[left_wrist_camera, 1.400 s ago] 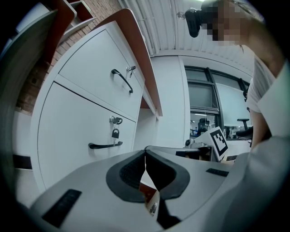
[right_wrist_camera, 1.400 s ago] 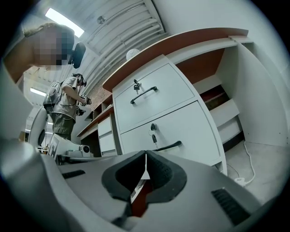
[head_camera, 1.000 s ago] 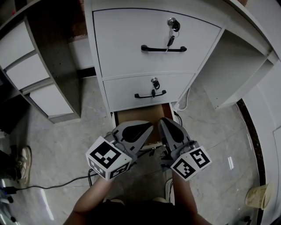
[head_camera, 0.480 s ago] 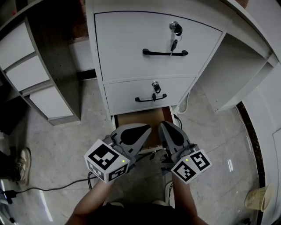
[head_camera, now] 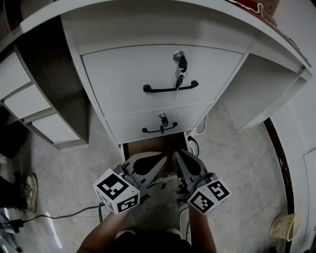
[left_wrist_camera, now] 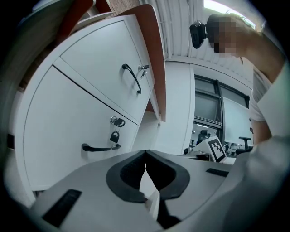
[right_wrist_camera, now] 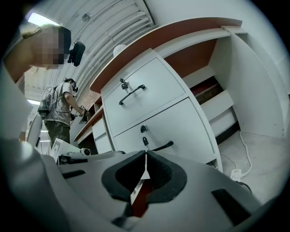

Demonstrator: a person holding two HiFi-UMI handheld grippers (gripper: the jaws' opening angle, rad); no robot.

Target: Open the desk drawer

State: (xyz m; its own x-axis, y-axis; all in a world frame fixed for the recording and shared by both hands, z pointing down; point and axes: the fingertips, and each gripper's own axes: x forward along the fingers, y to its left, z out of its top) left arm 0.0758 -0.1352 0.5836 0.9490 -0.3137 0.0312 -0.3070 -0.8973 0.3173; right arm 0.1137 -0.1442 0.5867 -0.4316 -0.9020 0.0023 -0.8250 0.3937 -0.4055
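In the head view, a white drawer unit (head_camera: 148, 69) under the white curved worktop (head_camera: 163, 7) shows two closed fronts, each with a black bar handle (head_camera: 170, 89) and a key in its lock. Below them the lowest desk drawer (head_camera: 153, 146) stands pulled out over the grey floor (head_camera: 69, 168), its brown inside showing. The left hand-held gripper (head_camera: 148, 165) and right hand-held gripper (head_camera: 187, 165) hang side by side at the drawer's near end.

In the left gripper view, the left hand-held gripper (left_wrist_camera: 145, 156) has its jaws tip to tip, gripping nothing.

In the right gripper view, the right hand-held gripper (right_wrist_camera: 146, 158) is likewise closed and empty, with red-brown showing through the slit below its tips.
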